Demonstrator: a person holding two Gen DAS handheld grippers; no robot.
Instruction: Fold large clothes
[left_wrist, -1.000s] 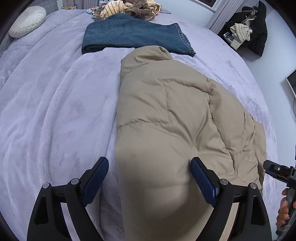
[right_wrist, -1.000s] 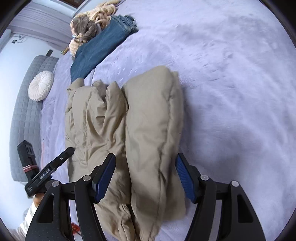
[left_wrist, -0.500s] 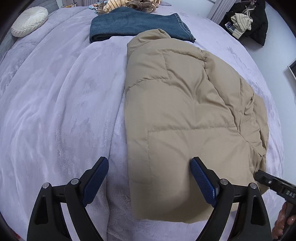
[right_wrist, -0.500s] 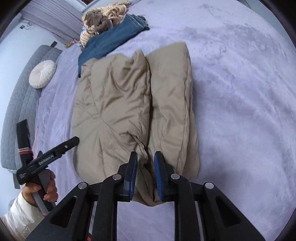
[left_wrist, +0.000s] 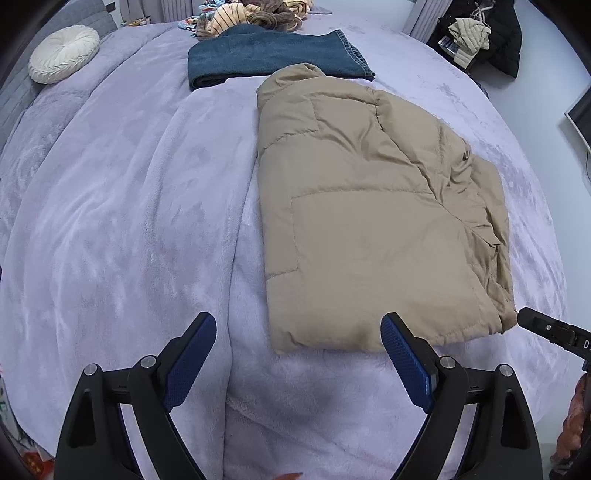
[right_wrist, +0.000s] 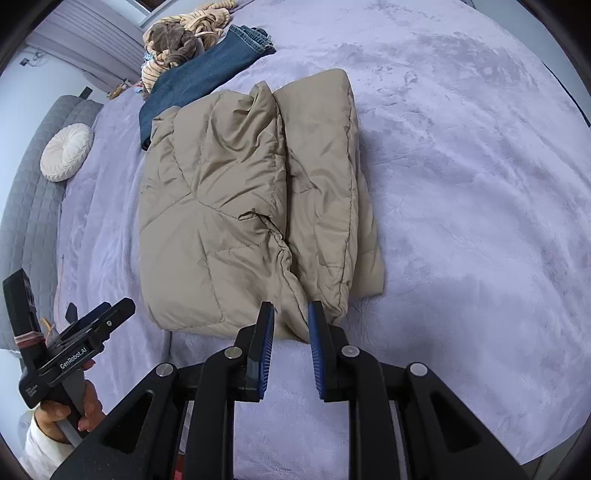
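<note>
A tan puffer jacket (left_wrist: 369, 221) lies folded into a thick rectangle on a lilac plush blanket (left_wrist: 118, 206) covering the bed. The left gripper (left_wrist: 298, 354) hovers just off the jacket's near edge, its 2 blue-padded jaws wide apart and opening further, nothing between them. The right gripper (right_wrist: 291, 345) sits at the jacket's near hem, jaws narrowly parted; whether they pinch the fabric there I cannot tell. Beyond the jacket lie folded blue jeans (left_wrist: 273, 55), touching its far end, then a heap of striped and brown clothes (right_wrist: 184, 33). A round cream cushion (left_wrist: 62, 53) rests near the grey headboard (right_wrist: 33, 206).
</note>
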